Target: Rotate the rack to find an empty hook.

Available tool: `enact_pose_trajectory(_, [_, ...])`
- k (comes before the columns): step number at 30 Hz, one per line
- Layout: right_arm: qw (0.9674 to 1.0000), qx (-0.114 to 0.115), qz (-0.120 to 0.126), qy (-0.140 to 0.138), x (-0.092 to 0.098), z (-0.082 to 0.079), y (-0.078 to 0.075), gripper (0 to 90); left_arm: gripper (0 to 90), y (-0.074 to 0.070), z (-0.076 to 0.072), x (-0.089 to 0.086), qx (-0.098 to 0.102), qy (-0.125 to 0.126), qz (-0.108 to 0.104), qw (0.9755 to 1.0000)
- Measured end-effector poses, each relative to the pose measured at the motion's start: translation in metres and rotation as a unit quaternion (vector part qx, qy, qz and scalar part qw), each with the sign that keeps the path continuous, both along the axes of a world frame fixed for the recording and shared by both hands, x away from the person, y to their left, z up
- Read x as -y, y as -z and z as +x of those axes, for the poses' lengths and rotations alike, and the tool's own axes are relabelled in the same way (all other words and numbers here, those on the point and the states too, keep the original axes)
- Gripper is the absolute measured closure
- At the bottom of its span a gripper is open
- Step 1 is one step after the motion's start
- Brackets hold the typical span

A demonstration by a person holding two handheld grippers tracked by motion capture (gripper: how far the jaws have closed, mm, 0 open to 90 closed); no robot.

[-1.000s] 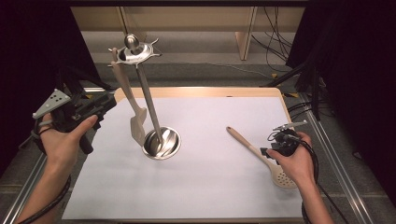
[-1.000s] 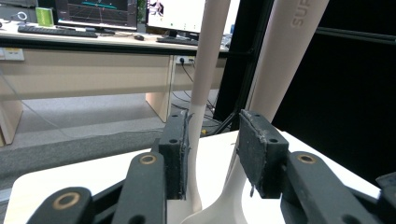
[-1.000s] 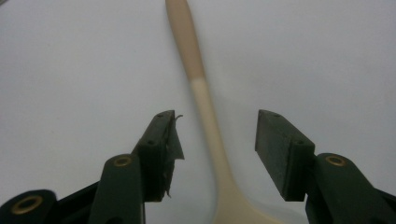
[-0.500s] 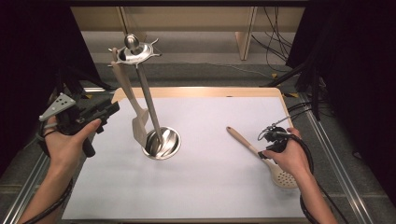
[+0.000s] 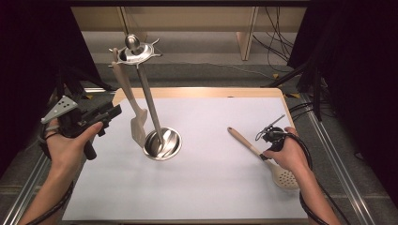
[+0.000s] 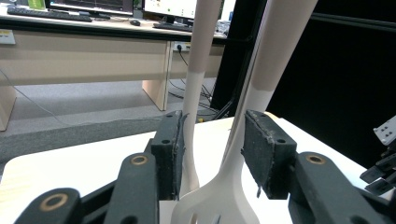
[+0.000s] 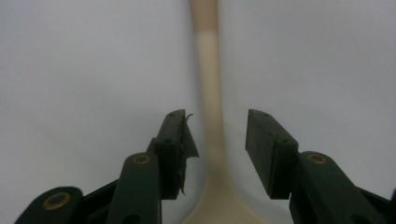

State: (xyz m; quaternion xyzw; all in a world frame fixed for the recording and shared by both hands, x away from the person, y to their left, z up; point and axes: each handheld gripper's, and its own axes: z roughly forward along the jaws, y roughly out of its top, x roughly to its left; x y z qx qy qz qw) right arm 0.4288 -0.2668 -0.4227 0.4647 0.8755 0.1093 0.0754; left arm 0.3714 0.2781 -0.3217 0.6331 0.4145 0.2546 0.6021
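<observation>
slotted spoon (image 5: 263, 157) — light, stiff, smooth; right gripper (image 7: 217, 135) fingers just closing, astride its neck — grip there; left gripper (image 5: 101, 119) fingers apart.

Utensil stand (image 5: 162, 143) stood on table (image 5: 197, 197), left of centre; spatula (image 5: 137, 125) hung from its top ring, just left of post. Slotted spoon (image 5: 281, 174) lay flat at right, handle toward centre. My left gripper (image 5: 105, 116) left of stand; my right gripper (image 5: 271, 140) over spoon neck, jaws straddling it.
</observation>
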Motion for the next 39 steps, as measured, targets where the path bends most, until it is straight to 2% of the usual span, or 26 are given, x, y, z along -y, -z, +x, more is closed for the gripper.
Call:
enact_pose_trajectory(2, [1.0000,-0.001,-0.005,-0.003,-0.001,0.004,0.003,59.8,57.0,0.001,0.000,0.000,-0.001,-0.001,-0.001,1.0000])
enact_pose_trajectory(4, [0.9999,-0.012,-0.001,0.000,-0.004,0.006,0.007,60.1,56.8,0.002,0.000,0.000,-0.004,-0.002,-0.001,1.0000])
enact_pose_trajectory(8, [0.9997,-0.016,-0.007,-0.016,-0.008,0.011,0.013,60.2,56.7,0.002,0.000,-0.001,-0.004,-0.003,-0.002,1.0000])
enact_pose_trajectory(9, [0.9997,-0.025,-0.005,-0.007,-0.010,0.011,0.014,60.2,56.6,0.002,0.000,-0.001,-0.004,-0.003,-0.002,1.0000])
enact_pose_trajectory(10, [0.9996,-0.024,-0.007,-0.014,-0.010,0.013,0.016,60.4,56.6,0.003,0.000,-0.001,-0.005,-0.003,-0.002,1.0000])
enact_pose_trajectory(11, [0.9992,-0.038,-0.007,-0.007,-0.012,0.013,0.016,60.6,56.5,0.003,0.000,-0.001,-0.005,-0.002,-0.002,1.0000])
enact_pose_trajectory(12, [0.9993,-0.036,-0.005,-0.011,-0.012,0.014,0.017,60.8,56.5,0.003,0.000,-0.001,-0.005,-0.001,-0.002,1.0000])
enact_pose_trajectory(13, [0.9992,-0.036,-0.011,-0.017,-0.012,0.016,0.018,61.2,56.5,0.003,0.000,-0.001,-0.005,-0.001,-0.002,1.0000])
enact_pose_trajectory(15, [0.9989,-0.046,-0.013,-0.006,-0.014,0.017,0.020,62.0,56.4,0.003,0.000,0.000,-0.005,-0.001,-0.002,1.0000])
enact_pose_trajectory(17, [0.9988,-0.043,-0.018,-0.016,-0.013,0.019,0.023,63.4,56.4,0.003,0.000,0.000,-0.005,-0.001,-0.002,1.0000])
enact_pose_trajectory(22, [0.9977,-0.055,-0.030,-0.024,-0.014,0.022,0.027,66.0,56.3,0.003,0.001,0.000,-0.006,-0.001,-0.001,1.0000])
enact_pose_trajectory(23, [0.9976,-0.060,-0.031,-0.017,-0.015,0.023,0.027,66.2,56.3,0.004,0.001,0.000,-0.006,-0.001,0.000,1.0000])
enact_pose_trajectory(24, [0.9977,-0.057,-0.031,-0.020,-0.014,0.023,0.028,66.7,56.3,0.004,0.001,0.000,-0.006,0.000,0.000,1.0000])
enact_pose_trajectory(29, [0.9969,-0.068,-0.032,-0.023,-0.016,0.024,0.028,72.0,56.2,0.003,0.001,0.001,-0.005,0.001,0.000,1.0000])
enact_pose_trajectory(31, [0.9966,-0.067,-0.033,-0.034,-0.016,0.026,0.028,73.9,56.2,0.004,0.001,0.001,-0.005,0.002,0.002,1.0000])
enact_pose_trajectory(33, [0.9963,-0.077,-0.035,-0.020,-0.018,0.026,0.027,76.6,56.2,0.004,0.001,0.001,-0.007,0.001,0.002,1.0000])
enact_pose_trajectory(34, [0.9962,-0.073,-0.039,-0.027,-0.017,0.027,0.028,77.8,56.2,0.004,0.001,0.000,-0.007,0.000,0.002,1.0000])
enact_pose_trajectory(38, [0.9955,-0.078,-0.041,-0.035,-0.018,0.028,0.027,78.5,56.2,0.005,0.001,0.000,-0.008,-0.002,0.003,1.0000])
enact_pose_trajectory(39, [0.9953,-0.080,-0.045,-0.030,-0.020,0.028,0.027,78.6,56.2,0.004,0.001,0.000,-0.008,-0.002,0.003,1.0000])
